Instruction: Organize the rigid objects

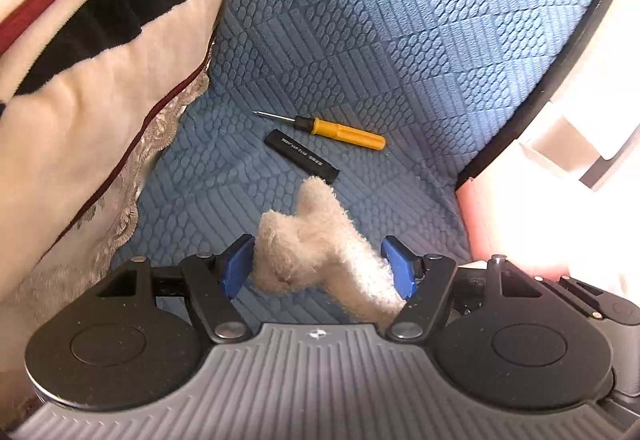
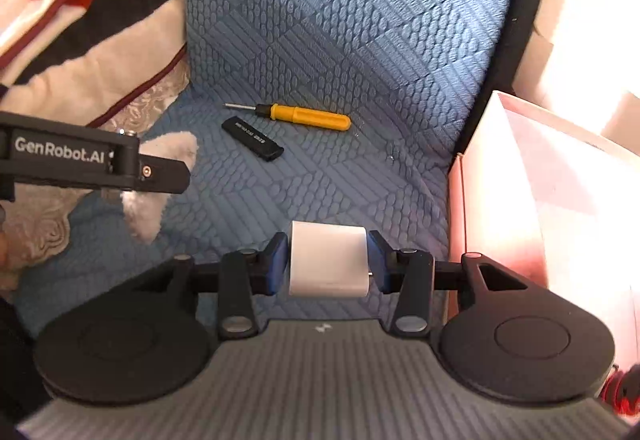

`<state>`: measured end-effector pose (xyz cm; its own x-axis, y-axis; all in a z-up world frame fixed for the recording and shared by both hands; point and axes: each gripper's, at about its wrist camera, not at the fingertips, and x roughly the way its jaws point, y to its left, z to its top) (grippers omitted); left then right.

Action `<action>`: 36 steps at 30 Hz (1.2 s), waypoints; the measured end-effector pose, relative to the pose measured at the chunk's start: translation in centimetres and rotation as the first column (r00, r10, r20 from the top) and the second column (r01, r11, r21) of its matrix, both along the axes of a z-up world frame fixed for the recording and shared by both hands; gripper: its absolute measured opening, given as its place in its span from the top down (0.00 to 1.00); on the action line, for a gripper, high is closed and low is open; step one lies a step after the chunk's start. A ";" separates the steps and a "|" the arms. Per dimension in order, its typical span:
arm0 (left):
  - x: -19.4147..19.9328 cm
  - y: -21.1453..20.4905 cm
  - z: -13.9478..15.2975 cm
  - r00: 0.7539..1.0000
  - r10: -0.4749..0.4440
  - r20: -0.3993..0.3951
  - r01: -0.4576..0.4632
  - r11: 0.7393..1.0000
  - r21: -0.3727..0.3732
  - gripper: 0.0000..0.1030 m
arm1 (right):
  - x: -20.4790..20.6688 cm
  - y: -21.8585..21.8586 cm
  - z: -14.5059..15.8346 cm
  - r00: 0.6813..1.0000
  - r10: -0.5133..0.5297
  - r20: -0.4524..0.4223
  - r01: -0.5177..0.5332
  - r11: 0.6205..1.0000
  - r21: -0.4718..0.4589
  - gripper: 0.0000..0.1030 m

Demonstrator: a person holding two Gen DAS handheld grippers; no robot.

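In the left wrist view, the left gripper (image 1: 318, 266) has its blue pads set around a fluffy beige toy (image 1: 316, 240); the near pad touches the fur, but whether the far one presses it I cannot tell, so the grip looks closed on the toy rather than firm. Beyond the toy, on the blue seat (image 1: 400, 40), lie a black stick (image 1: 301, 155) and, just behind it, a yellow screwdriver (image 1: 339, 131), both untouched. A striped blanket (image 1: 80, 40) lies left of the screwdriver. In the right wrist view, the right gripper (image 2: 329, 264) is clamped on a white block (image 2: 328, 260), held above the seat (image 2: 360, 20), nearer than the screwdriver (image 2: 308, 117) and stick (image 2: 253, 139). A pink box (image 2: 540, 180) stands right of the screwdriver, likely the place for rigid things, though its inside is hidden. I judge the sorting as underway: the block is lifted but not yet placed, and two rigid items remain on the seat.
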<state>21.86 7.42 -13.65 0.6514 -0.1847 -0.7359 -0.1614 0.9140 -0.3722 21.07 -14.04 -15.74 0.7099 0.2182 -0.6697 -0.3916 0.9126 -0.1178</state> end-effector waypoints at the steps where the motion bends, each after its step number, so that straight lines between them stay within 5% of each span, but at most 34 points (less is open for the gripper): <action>1: -0.3 -0.1 0.2 1.000 -0.006 0.003 0.006 1.000 0.001 0.28 | -0.4 -0.2 0.2 1.000 -0.006 0.005 0.006 1.000 0.003 0.55; 26: -6.2 -2.0 3.3 0.995 -0.056 0.081 0.060 0.997 -0.048 0.29 | -6.3 -3.7 3.6 0.996 -0.070 0.045 0.067 0.996 0.061 0.55; 32: -6.2 -3.1 4.7 0.993 -0.068 0.099 0.073 0.996 -0.052 0.48 | -6.5 -4.9 5.3 0.995 -0.076 0.067 0.069 0.993 0.092 0.55; 36: -5.6 -3.5 3.5 0.996 -0.056 0.064 0.059 0.997 -0.047 0.48 | -6.4 -5.6 5.5 0.995 -0.083 0.061 0.077 0.992 0.096 0.55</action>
<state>16.28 3.93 -10.11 0.6833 -0.2576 -0.6832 -0.0840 0.9017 -0.4241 14.63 -19.59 -10.26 0.7690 0.2182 -0.6008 -0.3111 0.9489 -0.0535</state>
